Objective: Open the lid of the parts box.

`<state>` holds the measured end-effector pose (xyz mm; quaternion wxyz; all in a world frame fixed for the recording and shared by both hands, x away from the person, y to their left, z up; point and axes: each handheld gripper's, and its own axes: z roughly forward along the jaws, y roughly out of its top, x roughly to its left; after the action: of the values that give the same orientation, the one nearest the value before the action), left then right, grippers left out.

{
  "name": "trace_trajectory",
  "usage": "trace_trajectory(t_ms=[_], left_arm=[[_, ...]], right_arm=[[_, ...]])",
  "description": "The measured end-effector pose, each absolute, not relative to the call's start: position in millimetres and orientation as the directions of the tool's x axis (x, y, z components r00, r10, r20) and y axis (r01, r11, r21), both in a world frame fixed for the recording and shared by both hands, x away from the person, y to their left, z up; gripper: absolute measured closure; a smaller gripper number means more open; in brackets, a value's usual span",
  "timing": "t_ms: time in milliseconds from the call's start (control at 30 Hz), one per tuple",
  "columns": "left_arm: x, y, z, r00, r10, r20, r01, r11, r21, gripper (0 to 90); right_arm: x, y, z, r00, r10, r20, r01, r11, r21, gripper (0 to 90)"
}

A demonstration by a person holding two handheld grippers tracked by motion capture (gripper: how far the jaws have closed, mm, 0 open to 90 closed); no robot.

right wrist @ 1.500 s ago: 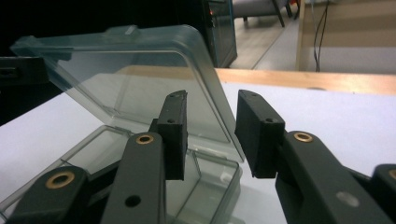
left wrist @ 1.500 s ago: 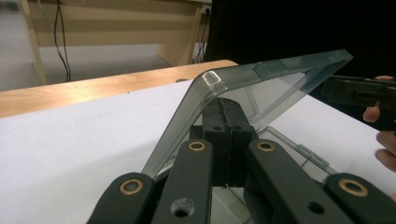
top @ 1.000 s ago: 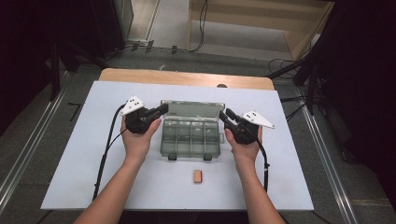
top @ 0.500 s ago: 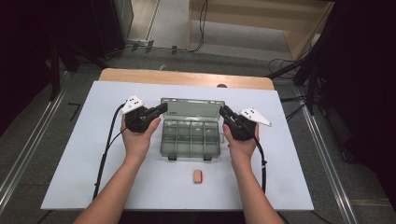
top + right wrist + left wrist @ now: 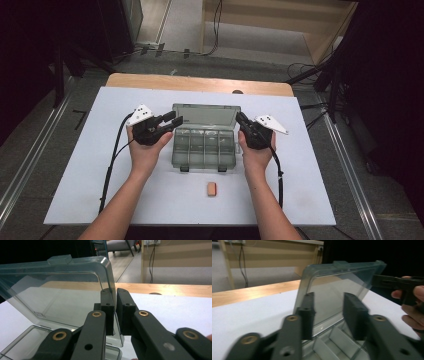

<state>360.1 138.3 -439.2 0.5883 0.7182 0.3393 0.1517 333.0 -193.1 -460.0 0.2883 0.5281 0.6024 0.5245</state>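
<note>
1. White table (image 5: pixel 90 165) top, dark surroundings; clear compartment box (image 5: pixel 204 148) sits centred, nearer the far edge, its lid (image 5: pixel 205 118) raised upright.
2. Left gripper (image 5: pixel 172 122): jaws just opened, standing apart at the lid's left edge, pressing nothing.
3. Right gripper (image 5: pixel 115 307): jaws just closing, pinching the lid's right edge, judged to keep it open.
4. Small orange piece (image 5: pixel 212 189) lies near the front edge.

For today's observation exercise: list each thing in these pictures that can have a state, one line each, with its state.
Compartment box: open, compartments look empty.
Lid: raised, standing about upright.
Left tool: jaws apart, just opened, lid edge between them.
Right tool: clamped on the lid's edge, just closed.
Small orange block: lying loose on the table.
</note>
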Motion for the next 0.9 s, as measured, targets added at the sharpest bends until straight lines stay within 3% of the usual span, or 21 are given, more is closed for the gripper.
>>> trace_trajectory(t_ms=[233, 367, 533, 567, 633, 767, 900], left_arm=[[360.5, 149.4, -441.4, 0.721, 0.667, -0.188, 0.320, -0.081, 0.944, 23.8], [365.2, 151.7, -444.6, 0.700, 0.687, -0.197, 0.342, -0.079, 0.936, 0.0], [374.0, 150.6, -451.4, 0.674, 0.698, -0.241, 0.395, -0.066, 0.916, 0.0], [375.5, 149.4, -453.6, 0.666, 0.707, -0.238, 0.403, -0.073, 0.912, 1.4], [377.5, 147.5, -456.9, 0.649, 0.729, -0.217, 0.400, -0.084, 0.913, 19.2], [383.8, 144.8, -460.0, 0.626, 0.751, -0.210, 0.419, -0.097, 0.903, 43.1], [388.1, 142.7, -465.7, 0.593, 0.785, -0.177, 0.427, -0.121, 0.896, 56.0]], right_arm=[[335.5, -193.5, -459.1, -0.274, 0.940, 0.205, 0.338, -0.105, 0.935, 83.2], [337.4, -193.4, -459.4, -0.274, 0.940, 0.205, 0.334, -0.107, 0.937, 83.3], [339.4, -194.5, -458.5, -0.277, 0.937, 0.213, 0.346, -0.110, 0.932, 83.4], [340.2, -194.8, -458.4, -0.279, 0.936, 0.213, 0.345, -0.110, 0.932, 83.4], [340.9, -195.1, -458.5, -0.280, 0.936, 0.215, 0.345, -0.110, 0.932, 83.5], [342.8, -195.5, -458.5, -0.280, 0.936, 0.215, 0.345, -0.111, 0.932, 83.5], [345.1, -196.0, -457.8, -0.279, 0.935, 0.221, 0.354, -0.113, 0.928, 83.6]])
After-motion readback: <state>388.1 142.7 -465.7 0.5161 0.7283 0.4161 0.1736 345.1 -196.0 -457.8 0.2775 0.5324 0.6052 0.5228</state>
